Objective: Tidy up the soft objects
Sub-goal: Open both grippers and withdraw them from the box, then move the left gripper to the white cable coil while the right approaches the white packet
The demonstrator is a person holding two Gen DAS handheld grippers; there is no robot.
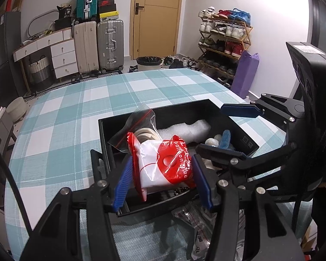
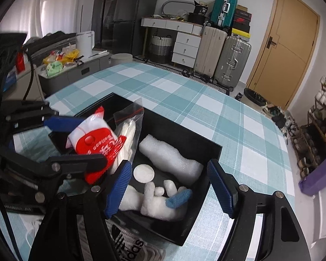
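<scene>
Left gripper [image 1: 162,171]: its blue pads stand on either side of the red-and-white packet; the left pad lies against the packet's red edge, the right pad sits at the crinkled wrap, and whether the pads press or merely flank it I cannot tell.
Red-and-white packet [image 1: 163,163]: plastic-wrapped, printed with "balloon", held over the near left part of the black box, tilted.
Clear zip bag [image 1: 139,126]: red seal strip, pale rings inside, leaning in the box just behind the packet.
Black box [image 1: 234,128]: open-topped, on the checked tablecloth [image 1: 76,113].
Left view only: a flat clear packet [image 1: 197,224] lies on the cloth just in front of the box, and a shoe rack stands by the far wall.
Right gripper [image 2: 169,189]: spread wide over the near right part of the box, nothing between its pads.
White plush toy [image 2: 156,200]: with a blue piece, lying in the box bottom under the right gripper.
White foam block [image 2: 171,156]: lies along the box's far side, beside a round white pad [image 2: 143,173].
Right view only: the left gripper [image 2: 80,143] enters from the left with the packet [image 2: 95,143]; black-and-white printed fabric [image 2: 128,245] lies on the cloth at the box's near corner.
</scene>
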